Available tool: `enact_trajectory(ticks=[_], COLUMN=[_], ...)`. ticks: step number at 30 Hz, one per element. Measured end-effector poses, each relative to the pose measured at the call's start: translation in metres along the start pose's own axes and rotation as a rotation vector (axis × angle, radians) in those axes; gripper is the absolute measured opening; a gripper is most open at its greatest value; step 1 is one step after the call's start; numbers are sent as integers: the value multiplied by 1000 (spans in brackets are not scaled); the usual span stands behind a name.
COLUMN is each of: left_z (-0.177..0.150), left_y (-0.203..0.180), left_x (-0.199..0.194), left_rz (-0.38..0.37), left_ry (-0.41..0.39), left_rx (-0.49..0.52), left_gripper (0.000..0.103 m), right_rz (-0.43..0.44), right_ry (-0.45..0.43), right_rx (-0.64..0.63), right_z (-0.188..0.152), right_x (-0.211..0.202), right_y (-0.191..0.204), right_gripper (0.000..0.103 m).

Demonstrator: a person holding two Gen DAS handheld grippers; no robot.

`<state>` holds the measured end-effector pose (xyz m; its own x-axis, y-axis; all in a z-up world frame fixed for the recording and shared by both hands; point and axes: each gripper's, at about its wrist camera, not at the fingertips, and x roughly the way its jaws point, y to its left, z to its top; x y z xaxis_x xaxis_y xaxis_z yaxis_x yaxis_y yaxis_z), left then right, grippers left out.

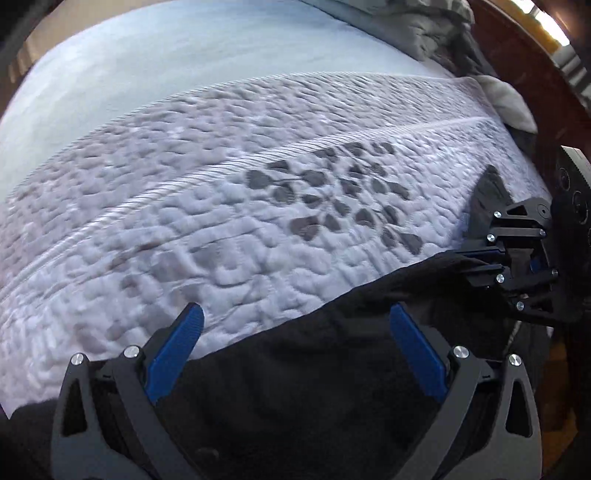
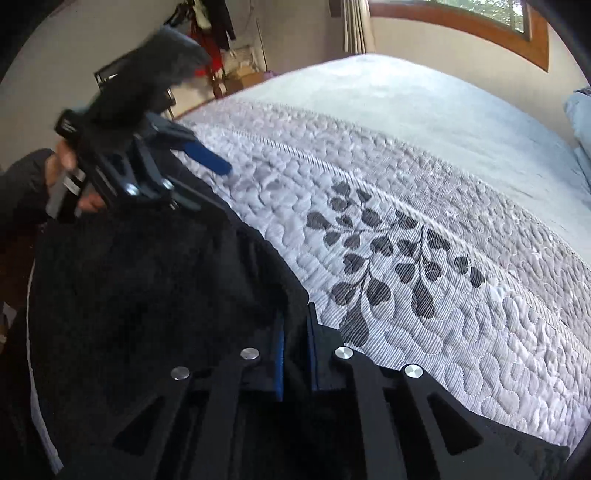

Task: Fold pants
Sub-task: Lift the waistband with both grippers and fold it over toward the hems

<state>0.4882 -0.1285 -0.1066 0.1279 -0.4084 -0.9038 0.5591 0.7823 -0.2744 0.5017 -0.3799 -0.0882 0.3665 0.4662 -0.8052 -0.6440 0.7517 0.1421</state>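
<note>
Black pants (image 2: 147,302): at the mattress's near edge, from 9 to 6 o'clock in the right wrist view; open quilted surface beyond, toward 1 o'clock. Mattress (image 1: 184,206): pale quilting, grey leaf motif, plain blanket (image 2: 424,99) farther back; wooden-framed window (image 2: 480,18) at 1 o'clock. Left gripper (image 1: 295,325): jaws spread wide above the pants, gripping nothing. Right gripper (image 2: 295,343): jaws clamped on a fold of the pants.

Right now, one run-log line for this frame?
phase: grasping | right gripper: shut on pants edge | left gripper: open over pants | surface: quilted mattress
</note>
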Motion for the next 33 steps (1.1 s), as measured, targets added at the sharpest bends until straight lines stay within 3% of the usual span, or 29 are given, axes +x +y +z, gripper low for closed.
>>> enact_trajectory(ticks=[5, 10, 12, 14, 15, 17, 20, 23, 27, 33], left_z=[9, 9, 4, -3, -6, -11, -13, -23, -40, -93], left_y=[-6, -18, -26, -36, -39, -40, -35, -46, -71, -114], left_x=[17, 28, 31, 33, 35, 34, 24, 0, -29, -82], left_rz=[-273, -271, -234, -145, -114, -75, -66, -12, 82, 155], left_ry=[85, 116, 112, 109, 108, 101, 84, 18, -43, -136], left_rx=[34, 89, 133, 200, 217, 224, 193, 207, 188, 188], left_gripper=[100, 99, 96, 66, 62, 35, 14, 8, 6, 6], right_rz=[32, 40, 38, 35, 34, 16, -3, -22, -61, -125], right_ry=[-82, -109, -106, -104, -102, -93, -98, -132, -181, -276], right_rx=[11, 14, 23, 32, 35, 35, 55, 86, 109, 115], right_z=[-2, -4, -6, -6, -7, -9, -12, -14, -19, -44], right_x=[-19, -27, -27, -25, -24, -21, -22, -30, -50, -97], right_y=[2, 4, 3, 2, 2, 5, 8, 13, 30, 84], right_gripper=[9, 9, 9, 10, 10, 10, 10, 10, 11, 12])
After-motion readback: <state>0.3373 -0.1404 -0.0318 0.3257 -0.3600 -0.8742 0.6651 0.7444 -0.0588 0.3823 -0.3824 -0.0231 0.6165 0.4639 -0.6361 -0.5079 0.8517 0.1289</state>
